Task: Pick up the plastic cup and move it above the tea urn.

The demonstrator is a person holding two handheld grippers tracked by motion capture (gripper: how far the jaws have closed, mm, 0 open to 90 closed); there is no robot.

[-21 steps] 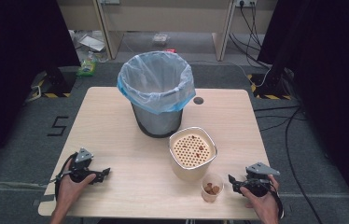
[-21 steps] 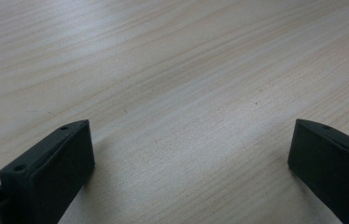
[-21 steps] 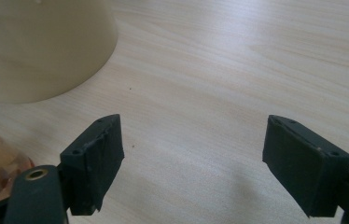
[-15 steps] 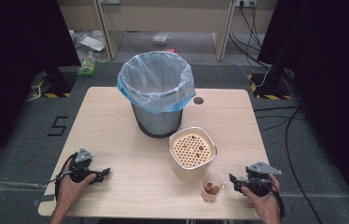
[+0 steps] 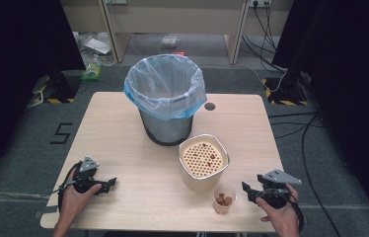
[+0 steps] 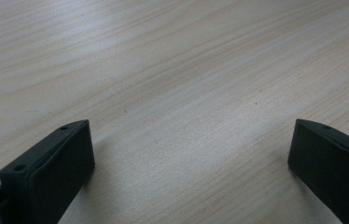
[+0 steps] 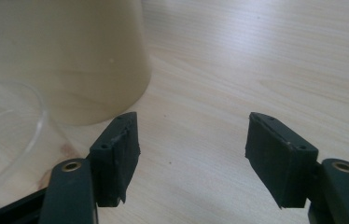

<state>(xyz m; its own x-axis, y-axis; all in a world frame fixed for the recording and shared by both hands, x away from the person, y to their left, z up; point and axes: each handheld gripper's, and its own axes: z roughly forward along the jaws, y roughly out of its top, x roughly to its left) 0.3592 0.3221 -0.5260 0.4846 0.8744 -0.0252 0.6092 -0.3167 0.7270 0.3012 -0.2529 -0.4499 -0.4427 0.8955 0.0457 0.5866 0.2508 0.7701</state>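
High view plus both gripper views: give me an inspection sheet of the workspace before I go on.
Surface: light wood table, a dark round hole near its far edge.
Job's things: small clear cup of brown pieces by the near edge; cream container with a perforated insert holding a few pieces; lined bin behind it.
Clutter: nothing seen on the table.
Grippers: left gripper open over bare wood; right gripper open, empty, just right of the cup.
Cables: one trails from each gripper; more on the floor at right.
Surroundings: dark curtains, litter on the floor beyond the table.
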